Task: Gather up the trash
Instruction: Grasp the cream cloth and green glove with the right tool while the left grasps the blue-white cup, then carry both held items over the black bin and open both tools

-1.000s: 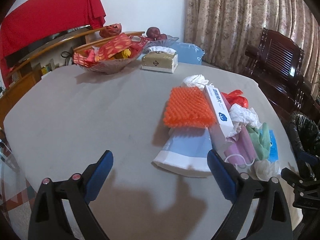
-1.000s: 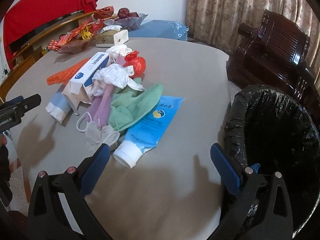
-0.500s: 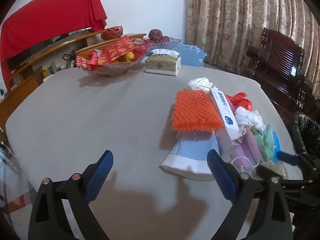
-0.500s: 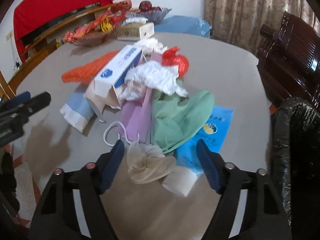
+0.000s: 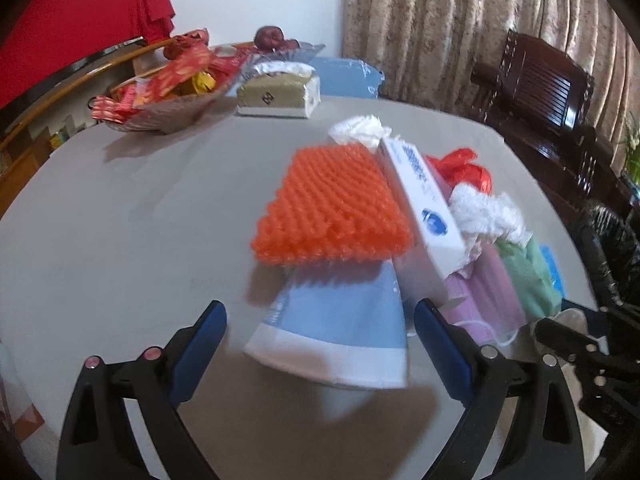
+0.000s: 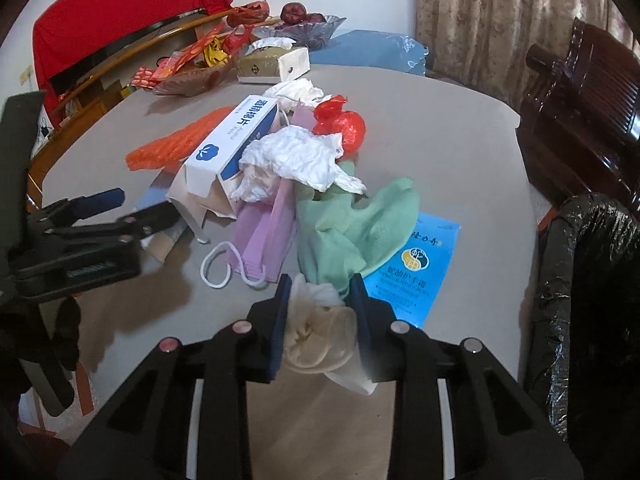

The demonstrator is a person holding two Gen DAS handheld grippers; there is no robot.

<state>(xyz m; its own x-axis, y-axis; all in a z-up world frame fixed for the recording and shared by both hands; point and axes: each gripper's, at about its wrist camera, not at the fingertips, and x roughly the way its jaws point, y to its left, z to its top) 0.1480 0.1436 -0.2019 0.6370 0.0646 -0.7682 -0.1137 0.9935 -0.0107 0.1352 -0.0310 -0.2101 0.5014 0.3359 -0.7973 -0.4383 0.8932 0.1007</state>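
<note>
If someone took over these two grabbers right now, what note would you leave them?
Right gripper: jaws closing around a cream crumpled wad at the pile's near edge.
Left gripper: open, empty, over the flattened blue paper cup.
Pile on the table: orange foam net, white box, masks, green glove, blue tube.
Black-lined bin stands at the right.
Everything on the table remains to bin.

A grey table (image 5: 120, 240) carries a basket (image 5: 168, 116) of red and yellow packets at its far side. Just beside the basket stands a tissue box (image 5: 276, 94). Behind it is a glass bowl (image 6: 308, 26) with dark red fruit. A red cloth (image 5: 80, 12) hangs at the back, a patterned curtain (image 5: 440, 28) beside it, and a dark wooden chair (image 5: 548, 92) stands on the right.
</note>
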